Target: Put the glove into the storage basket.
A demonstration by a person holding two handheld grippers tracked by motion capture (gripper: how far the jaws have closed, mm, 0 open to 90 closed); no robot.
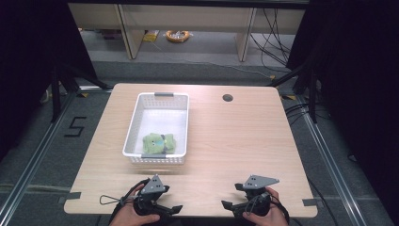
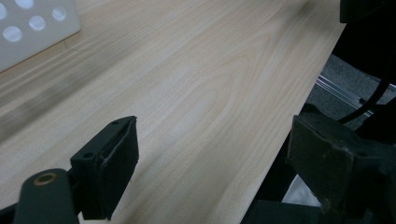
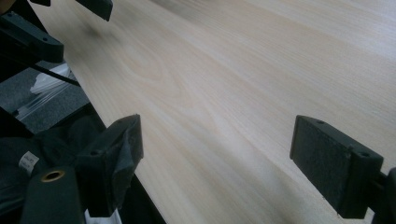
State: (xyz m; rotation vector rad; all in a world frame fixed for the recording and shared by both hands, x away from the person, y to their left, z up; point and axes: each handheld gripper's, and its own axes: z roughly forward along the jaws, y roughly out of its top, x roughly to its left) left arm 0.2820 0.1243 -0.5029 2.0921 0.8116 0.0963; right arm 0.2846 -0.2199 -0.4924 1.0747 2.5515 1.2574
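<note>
- High view: nearest the camera, at the bottom edge of the frame, my two hands hold the grippers over the near edge of the wooden table [image 1: 235, 136]. My left gripper [image 1: 165, 203] sits at lower left and my right gripper [image 1: 234, 196] at lower right, well apart from each other; both have their jaws spread with nothing between them (each carries its grey three-cornered plate on top).
- Still in the high view, the white basket [image 1: 133, 126] stands left of centre, above my left gripper, and the green plush toy [image 1: 159, 143] lies inside it, at its near end.
- Left gripper view: my two black jaws rise from the bottom corners, wide apart over bare wood. A corner of the white basket [image 2: 32, 32] shows at upper left.
- Right gripper view: my jaws stand wide apart here too, only wood grain between them. My left gripper [image 3: 56, 28] shows at upper left.
</note>
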